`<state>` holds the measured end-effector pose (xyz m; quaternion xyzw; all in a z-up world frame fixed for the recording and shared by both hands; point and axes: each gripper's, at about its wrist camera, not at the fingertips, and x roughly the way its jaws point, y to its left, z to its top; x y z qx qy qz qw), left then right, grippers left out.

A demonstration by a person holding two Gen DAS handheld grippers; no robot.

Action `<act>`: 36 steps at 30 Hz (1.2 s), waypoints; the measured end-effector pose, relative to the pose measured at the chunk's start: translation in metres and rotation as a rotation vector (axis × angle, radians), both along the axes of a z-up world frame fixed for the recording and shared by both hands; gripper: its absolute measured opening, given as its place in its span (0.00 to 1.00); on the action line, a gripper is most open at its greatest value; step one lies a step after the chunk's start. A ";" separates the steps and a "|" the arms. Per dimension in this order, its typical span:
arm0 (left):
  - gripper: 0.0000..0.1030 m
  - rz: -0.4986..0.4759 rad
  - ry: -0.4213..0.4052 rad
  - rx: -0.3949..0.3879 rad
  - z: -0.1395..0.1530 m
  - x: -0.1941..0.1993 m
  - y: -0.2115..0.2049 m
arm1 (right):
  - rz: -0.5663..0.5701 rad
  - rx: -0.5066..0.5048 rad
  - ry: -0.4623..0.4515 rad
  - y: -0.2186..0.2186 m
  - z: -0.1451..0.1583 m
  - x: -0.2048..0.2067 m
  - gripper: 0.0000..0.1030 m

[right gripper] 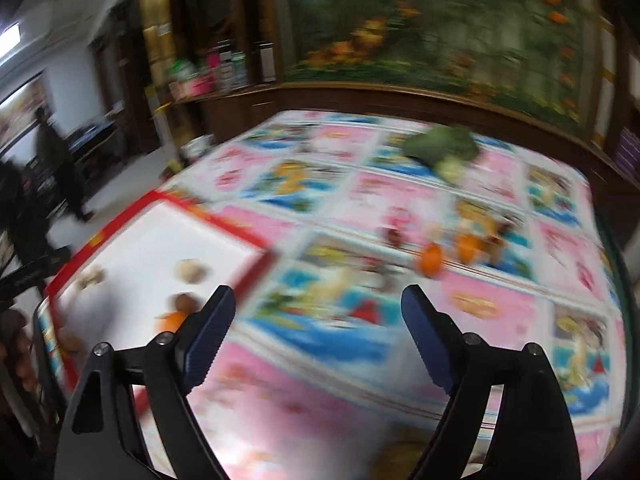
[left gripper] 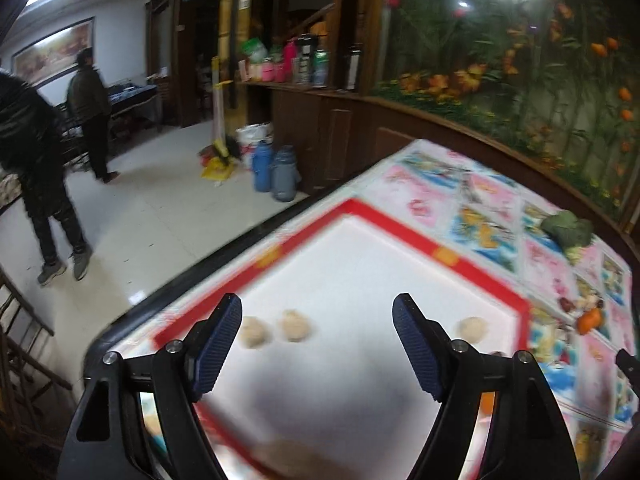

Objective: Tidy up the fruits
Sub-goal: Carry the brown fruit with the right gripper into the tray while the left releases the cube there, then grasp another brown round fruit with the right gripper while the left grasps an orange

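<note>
Right now my left gripper (left gripper: 318, 314) hangs over the white tray with a red border (left gripper: 400, 224), its jaws spread wide with nothing between them. Three pale beige round fruits lie on the tray ahead of it: two close together near my left finger (left gripper: 254, 332) (left gripper: 296, 325), and a third (left gripper: 473, 328) apart from them, beyond my right finger. Out on the desk, which wears a cartoon-patterned pink and blue cloth (left gripper: 472, 196), an orange fruit (left gripper: 590, 320) sits just off the tray's red edge, and a dark green leafy vegetable (left gripper: 568, 229) lies further back.

My right gripper (right gripper: 318, 304) hovers above the cloth beside the tray, jaws likewise wide apart and holding nothing. Its view is blurred, but I can make out two orange fruits (right gripper: 431, 259) (right gripper: 469, 249) near each other on the cloth ahead, with small darker pieces around them that I cannot identify. On the tray at my left there are a brown round fruit (right gripper: 185, 303) and an orange one (right gripper: 173, 320) touching it, close to my left finger.
</note>
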<state>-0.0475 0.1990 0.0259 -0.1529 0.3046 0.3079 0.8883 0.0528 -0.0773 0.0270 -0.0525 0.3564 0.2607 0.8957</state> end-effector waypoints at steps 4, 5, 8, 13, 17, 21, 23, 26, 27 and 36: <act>0.75 -0.126 0.019 0.009 0.001 0.027 -0.042 | -0.198 0.024 0.073 -0.075 -0.020 0.040 0.82; 0.75 -0.170 0.030 0.013 0.000 0.035 -0.056 | -0.222 0.013 0.081 -0.084 -0.024 0.048 0.77; 0.75 -0.284 0.065 0.014 -0.003 0.058 -0.093 | -0.254 -0.013 0.115 -0.100 -0.038 0.074 0.66; 0.75 -0.435 0.108 0.008 -0.014 0.094 -0.145 | -0.232 -0.051 0.138 -0.083 -0.052 0.120 0.54; 0.75 -0.525 0.133 -0.028 -0.026 0.127 -0.182 | -0.233 -0.077 0.134 -0.070 -0.057 0.145 0.36; 0.75 -0.583 0.138 -0.045 -0.035 0.163 -0.216 | -0.230 -0.084 0.141 -0.067 -0.062 0.158 0.23; 0.74 -0.592 0.149 -0.032 -0.042 0.181 -0.230 | -0.230 -0.069 0.143 -0.074 -0.062 0.153 0.23; 0.59 -0.587 0.183 -0.015 -0.053 0.202 -0.241 | -0.242 -0.040 0.147 -0.091 -0.061 0.144 0.23; 0.47 -0.581 0.195 -0.015 -0.056 0.208 -0.242 | -0.248 -0.019 0.150 -0.100 -0.060 0.139 0.23; 0.27 -0.587 0.220 0.042 -0.060 0.202 -0.243 | -0.263 0.086 0.154 -0.132 -0.056 0.128 0.23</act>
